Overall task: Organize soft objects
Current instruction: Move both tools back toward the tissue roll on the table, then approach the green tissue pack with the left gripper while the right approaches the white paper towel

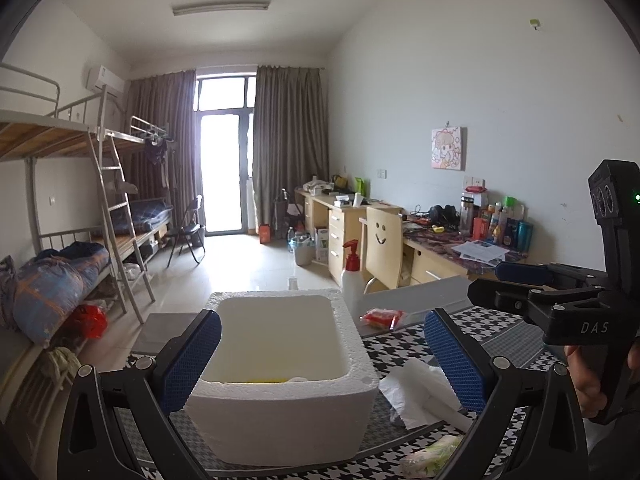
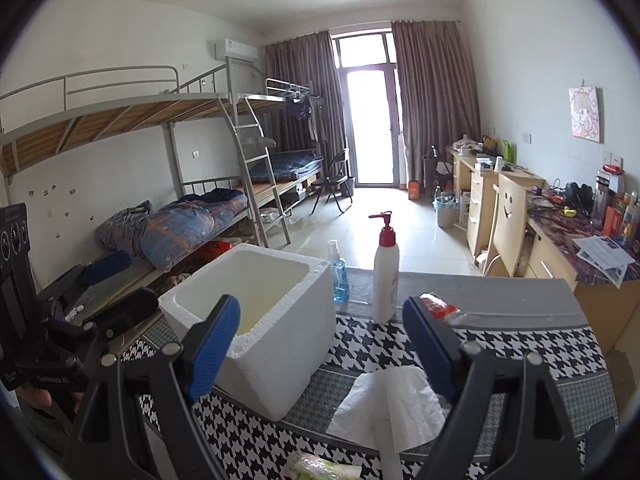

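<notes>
A white foam box (image 1: 280, 360) stands on the houndstooth cloth; it also shows in the right wrist view (image 2: 256, 316). Something yellow (image 1: 266, 380) lies at its bottom. My left gripper (image 1: 320, 364) is open and empty, held above the box's near wall. My right gripper (image 2: 320, 344) is open and empty, held above the cloth between the box and a white tissue (image 2: 392, 404). The tissue also lies right of the box in the left wrist view (image 1: 420, 392). A red packet (image 1: 382, 317) lies behind it, also seen in the right wrist view (image 2: 438, 305). A green-white packet (image 2: 320, 470) lies at the near edge.
A white pump bottle with a red top (image 2: 385, 276) and a blue spray bottle (image 2: 338, 276) stand behind the box. The table's far edge (image 2: 500, 284) is grey. A bunk bed (image 2: 160, 216) is left, desks and a chair (image 2: 508, 224) right.
</notes>
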